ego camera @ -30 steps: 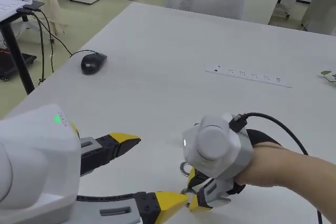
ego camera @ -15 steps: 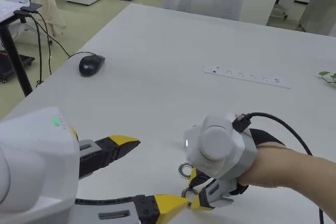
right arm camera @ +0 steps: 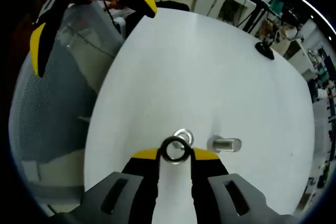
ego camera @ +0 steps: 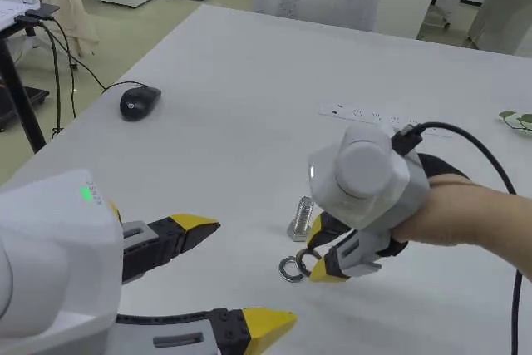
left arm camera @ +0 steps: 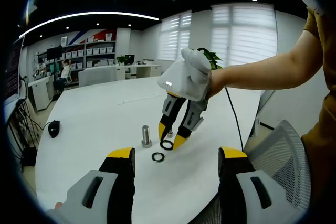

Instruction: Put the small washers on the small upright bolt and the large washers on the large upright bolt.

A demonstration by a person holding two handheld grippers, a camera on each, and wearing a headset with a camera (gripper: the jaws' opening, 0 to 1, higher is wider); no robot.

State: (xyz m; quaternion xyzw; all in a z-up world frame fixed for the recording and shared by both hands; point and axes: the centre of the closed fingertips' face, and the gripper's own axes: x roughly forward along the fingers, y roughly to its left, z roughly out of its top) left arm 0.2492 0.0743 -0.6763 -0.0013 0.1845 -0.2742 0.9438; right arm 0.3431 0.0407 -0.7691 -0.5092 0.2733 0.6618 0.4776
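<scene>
Right gripper view shows the jaws of the right gripper [right arm camera: 175, 155] clamped on a washer [right arm camera: 164, 147] by its thin edge, so it might slip and roll along the bench [right arm camera: 210, 66], while the left gripper [left arm camera: 177, 153] has its jaws apart.

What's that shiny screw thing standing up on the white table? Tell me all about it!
It is a silver metal bolt, standing upright on the white table, wide head down and ridged shaft pointing up. Its shaft looks bare. Only the table touches it. The right gripper, pinching a washer, is close beside it.
</scene>
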